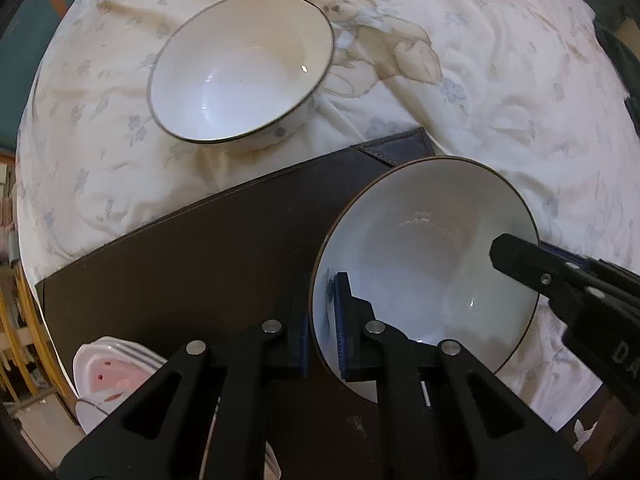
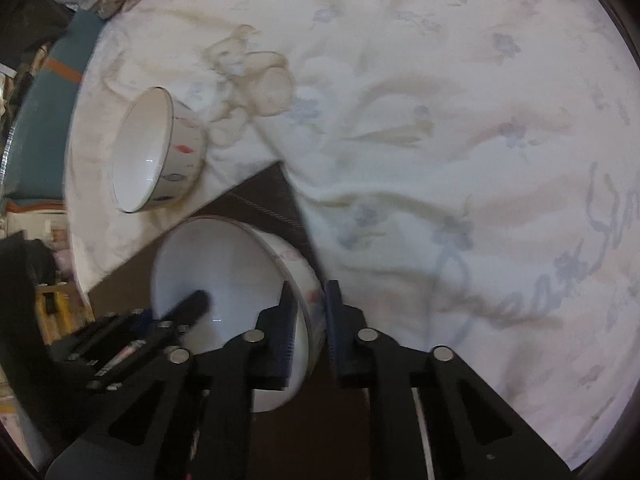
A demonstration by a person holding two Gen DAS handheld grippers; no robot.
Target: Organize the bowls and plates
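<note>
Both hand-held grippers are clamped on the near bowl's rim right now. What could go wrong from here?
1. The left hand-held gripper and right hand-held gripper pinch opposite sides of the near bowl by its thin wall only; uneven pulling might tilt it or let it slip.
2. The second bowl sits tilted on the rumpled cloth, so nesting the near bowl into it may rock it.
3. The stacked plates lie close beside the left hand-held gripper and might get knocked.

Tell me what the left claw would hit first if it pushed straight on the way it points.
The left claw is already clamped on the near bowl's wall, pointing down. Straight on, it would likely meet the dark mat under that bowl, though depth is hard to judge here.
</note>
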